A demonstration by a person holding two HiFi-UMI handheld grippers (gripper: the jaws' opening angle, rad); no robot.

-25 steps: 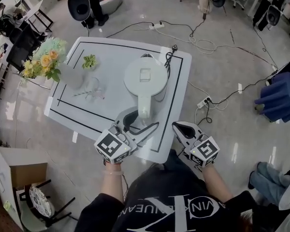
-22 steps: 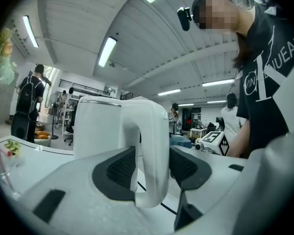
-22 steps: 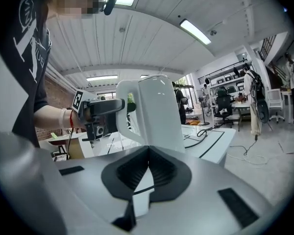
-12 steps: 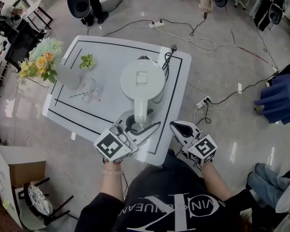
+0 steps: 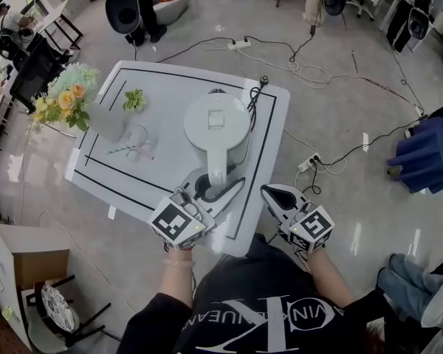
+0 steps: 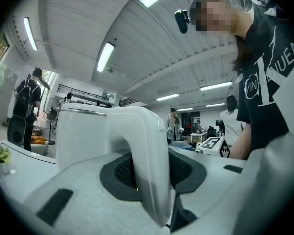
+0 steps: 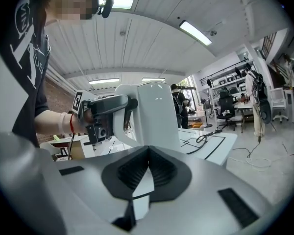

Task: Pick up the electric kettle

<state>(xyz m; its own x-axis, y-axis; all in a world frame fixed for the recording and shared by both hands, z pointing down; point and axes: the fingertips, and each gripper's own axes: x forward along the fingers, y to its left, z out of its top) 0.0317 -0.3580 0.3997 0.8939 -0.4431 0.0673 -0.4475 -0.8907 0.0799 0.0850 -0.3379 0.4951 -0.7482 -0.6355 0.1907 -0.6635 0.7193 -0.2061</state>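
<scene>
A white electric kettle (image 5: 216, 124) stands on the white table (image 5: 170, 87), its handle (image 5: 216, 172) pointing toward me. My left gripper (image 5: 213, 190) reaches level over the table's near edge, and its jaws are closing with the handle between them. In the left gripper view both dark pads lie against the handle (image 6: 147, 170), with the kettle body (image 6: 81, 136) just behind. My right gripper (image 5: 272, 195) hangs off the table's near right corner, shut and holding nothing. From the right gripper (image 7: 147, 175) view, the kettle (image 7: 157, 116) and the left gripper (image 7: 105, 106) on its handle show.
A vase of flowers (image 5: 66, 98), a small potted plant (image 5: 134, 99) and a drinking glass (image 5: 139, 137) sit on the table's left part. A black cable (image 5: 255, 94) lies beside the kettle. Cords and power strips (image 5: 310, 161) cross the floor; a cardboard box (image 5: 29, 268) stands at lower left.
The left gripper's jaws have narrowed onto the kettle's handle, and the gripper has edged slightly forward. The right gripper has stayed put.
</scene>
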